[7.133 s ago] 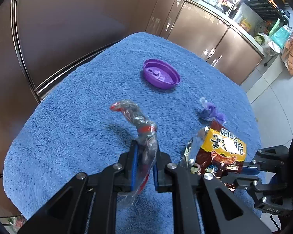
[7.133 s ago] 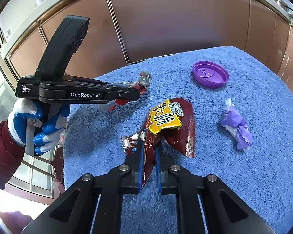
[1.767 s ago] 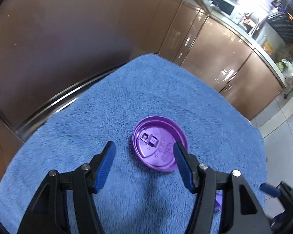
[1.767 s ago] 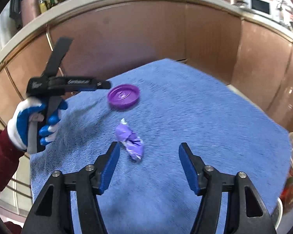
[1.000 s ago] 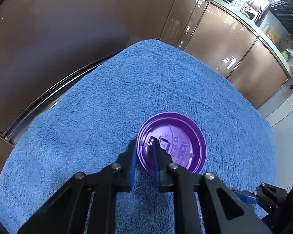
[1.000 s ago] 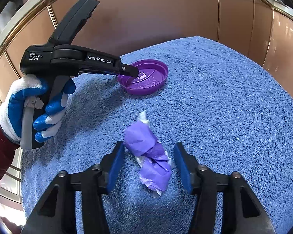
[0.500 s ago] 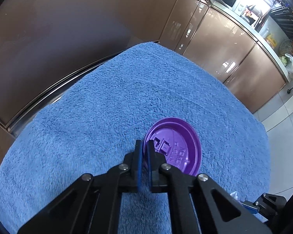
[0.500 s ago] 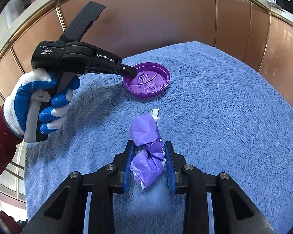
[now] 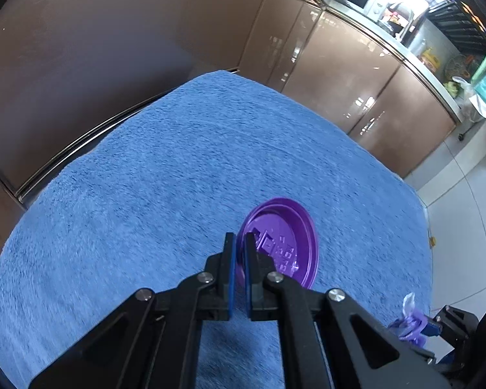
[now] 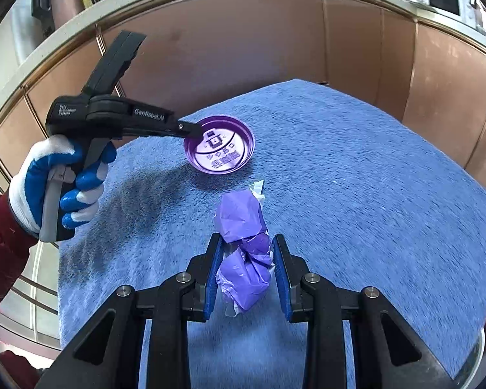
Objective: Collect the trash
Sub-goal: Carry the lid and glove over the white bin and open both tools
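My left fingers (image 9: 238, 261) pinch the rim of the light, stiff purple lid (image 9: 283, 248), while my right fingers (image 10: 246, 270) squeeze the soft crumpled purple wrapper (image 10: 244, 246) at its middle.

Both wrist views look down, sharing the blue towel (image 9: 165, 168).

Blue towel (image 9: 152, 194) (covering the tabletop)

a person's hand (image 10: 58, 188) wears a white knit glove with blue coated fingers, above a dark red sleeve (image 10: 3, 246). it grips the left tool (image 10: 191, 131), black plastic with white lettering. the right tool (image 10: 245, 272) is black, with silver screws and blue ribbed pads (image 10: 212, 275).
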A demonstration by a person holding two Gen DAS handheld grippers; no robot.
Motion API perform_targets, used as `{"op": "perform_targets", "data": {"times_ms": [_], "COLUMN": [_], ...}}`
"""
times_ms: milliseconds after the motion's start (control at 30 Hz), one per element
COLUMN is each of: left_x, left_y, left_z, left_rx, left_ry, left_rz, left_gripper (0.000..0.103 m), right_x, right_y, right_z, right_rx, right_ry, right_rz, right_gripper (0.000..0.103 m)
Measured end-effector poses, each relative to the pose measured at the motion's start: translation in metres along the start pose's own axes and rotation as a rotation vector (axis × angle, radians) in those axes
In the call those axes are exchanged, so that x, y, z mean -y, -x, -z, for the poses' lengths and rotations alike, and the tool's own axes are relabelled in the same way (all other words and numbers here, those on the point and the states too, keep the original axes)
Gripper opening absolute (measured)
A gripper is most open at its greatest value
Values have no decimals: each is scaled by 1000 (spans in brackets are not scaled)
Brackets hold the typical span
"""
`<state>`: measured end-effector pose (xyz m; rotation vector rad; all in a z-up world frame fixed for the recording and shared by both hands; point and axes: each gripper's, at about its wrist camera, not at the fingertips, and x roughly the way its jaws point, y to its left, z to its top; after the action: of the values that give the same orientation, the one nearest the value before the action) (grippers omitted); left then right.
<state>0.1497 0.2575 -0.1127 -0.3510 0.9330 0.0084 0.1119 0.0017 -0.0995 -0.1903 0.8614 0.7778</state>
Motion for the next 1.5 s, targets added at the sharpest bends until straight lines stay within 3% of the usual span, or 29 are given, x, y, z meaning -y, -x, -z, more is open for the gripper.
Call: {"op": "perform_targets", "data": {"times_ms": [400,767,1167,1500], "left_x": [67,190,355,462], "left_y": [29,24,-37,-114], "left_z": [19,31,53,90], "left_rx": [9,-29,-148,-248], "left_ry": [-68,-222,-431,-593], "left_rz": [92,224,327,294], "left_gripper": [4,4,4,4], "right_x": [28,105,220,318], "right_y": [65,131,171,154], "right_z": [31,85,165,226], "right_rx": [91,167,157,108], "right_ry": [-95,-275,-522,-714], "right_rz": [86,234,429,487], "right_gripper": [31,31,31,31]}}
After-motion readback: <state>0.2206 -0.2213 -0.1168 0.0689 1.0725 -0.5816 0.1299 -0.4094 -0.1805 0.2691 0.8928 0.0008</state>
